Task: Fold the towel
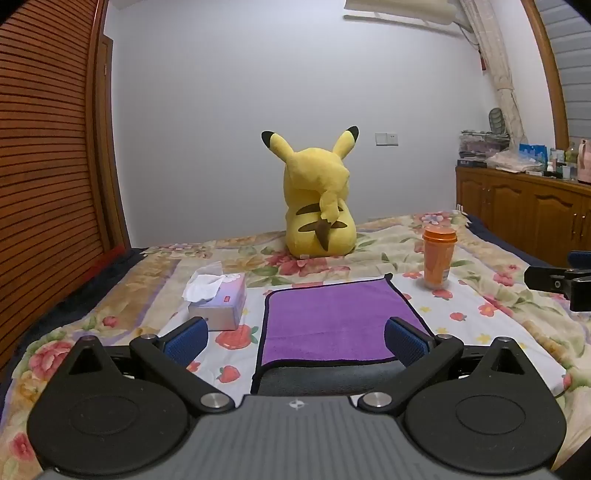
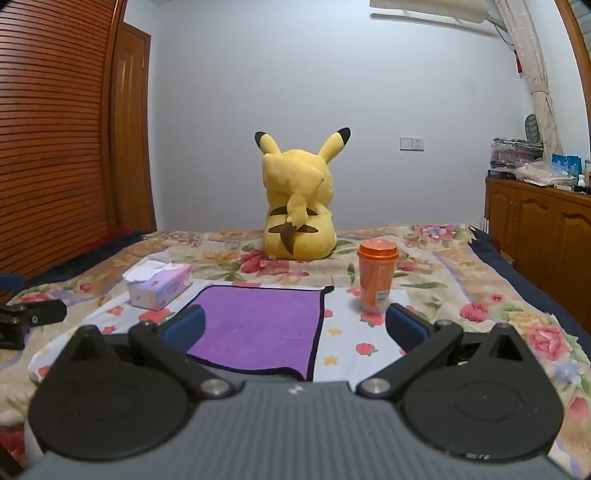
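Purple towel (image 1: 332,321) lies flat at lower centre of both frames on the floral bed (image 1: 480,306), tissue box (image 1: 218,299) at its left, orange cup (image 1: 439,258) at its right, yellow plush (image 1: 317,206) behind; left tongs (image 1: 295,341) and right tongs (image 2: 295,328) both spread apart, holding nothing.

**Setting: home bedroom**

I identify a bedroom: a bed with floral bedding (image 1: 480,266), a yellow plush toy (image 1: 319,199) seated on it, a louvred wooden wardrobe (image 1: 48,147), a cluttered wooden sideboard (image 1: 524,206), a curtain (image 2: 535,74) and a wall-mounted air conditioner (image 2: 428,9)
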Tool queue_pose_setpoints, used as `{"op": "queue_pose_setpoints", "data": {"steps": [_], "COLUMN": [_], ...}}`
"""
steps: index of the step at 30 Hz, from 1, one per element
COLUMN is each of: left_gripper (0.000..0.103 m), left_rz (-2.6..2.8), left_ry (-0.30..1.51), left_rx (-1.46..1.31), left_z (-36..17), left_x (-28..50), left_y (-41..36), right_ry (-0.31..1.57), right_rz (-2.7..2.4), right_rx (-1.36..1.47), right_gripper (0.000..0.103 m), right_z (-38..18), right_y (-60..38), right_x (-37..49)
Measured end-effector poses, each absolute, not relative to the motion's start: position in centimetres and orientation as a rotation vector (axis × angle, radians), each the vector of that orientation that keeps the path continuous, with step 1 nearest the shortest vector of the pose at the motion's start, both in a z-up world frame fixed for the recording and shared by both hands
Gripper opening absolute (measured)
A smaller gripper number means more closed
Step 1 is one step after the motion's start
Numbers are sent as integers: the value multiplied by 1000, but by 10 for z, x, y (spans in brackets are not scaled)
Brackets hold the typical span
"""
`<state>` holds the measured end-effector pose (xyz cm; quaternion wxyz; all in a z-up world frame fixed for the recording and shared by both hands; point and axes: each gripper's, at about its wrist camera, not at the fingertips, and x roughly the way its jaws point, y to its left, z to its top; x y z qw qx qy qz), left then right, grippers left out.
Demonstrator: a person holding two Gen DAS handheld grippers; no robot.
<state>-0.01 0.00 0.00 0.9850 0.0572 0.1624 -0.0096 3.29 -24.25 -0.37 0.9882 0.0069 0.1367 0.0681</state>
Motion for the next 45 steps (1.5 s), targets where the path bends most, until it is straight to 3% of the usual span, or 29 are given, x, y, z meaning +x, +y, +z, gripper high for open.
{"op": "queue_pose_setpoints", "data": {"steps": [45], "left_gripper": [103], "left_rz": [-17], "left_ry": [321], "left_rx": [117], "left_z": [0], "left_x": [0], "left_y": [0], "right_ry": [265], "right_rz": [132], "right_rx": [4], "right_gripper": [103], "right_z": [-3], "right_y": [-244], "right_x": [33]}}
